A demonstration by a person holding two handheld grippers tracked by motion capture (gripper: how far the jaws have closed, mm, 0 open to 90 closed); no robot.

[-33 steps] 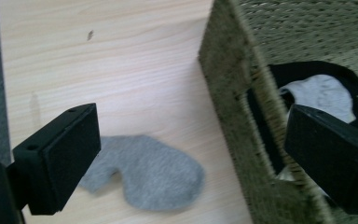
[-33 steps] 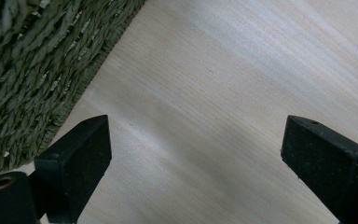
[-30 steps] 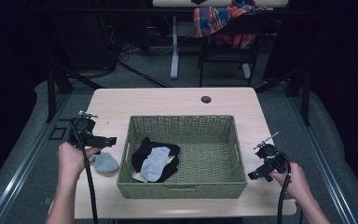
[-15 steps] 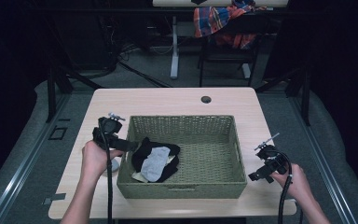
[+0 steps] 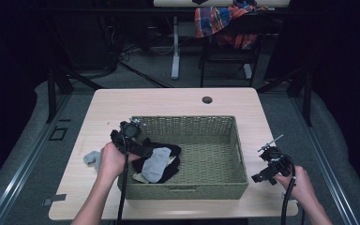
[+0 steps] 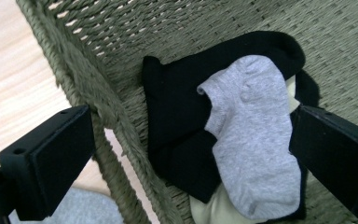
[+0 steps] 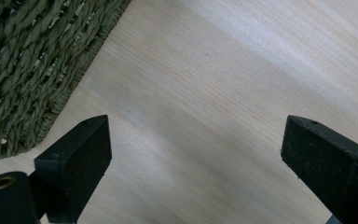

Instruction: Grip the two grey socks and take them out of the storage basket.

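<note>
A green woven basket (image 5: 225, 140) stands mid-table. In its left part lie a light grey sock (image 5: 158, 163) on top of a black sock (image 5: 168, 149), with a cream one (image 6: 209, 210) beneath. My left gripper (image 5: 143, 149) hangs open over the basket's left rim (image 6: 88, 93). In the left gripper view (image 6: 191, 163) one jaw is outside the wall and the other is inside past the grey sock (image 6: 256, 140) and black sock (image 6: 177, 107). My right gripper (image 5: 261, 175) is open, low over bare table right of the basket, with nothing between its jaws (image 7: 196, 158).
Another grey sock (image 5: 92, 159) lies on the table (image 5: 168, 101) left of the basket, beside the left hand. A dark round hole (image 5: 207, 100) sits near the table's far edge. The basket's corner (image 7: 28, 60) is close to my right gripper.
My left gripper has moved right, from near the table's left edge to over the basket's left rim. The right gripper has barely shifted.
</note>
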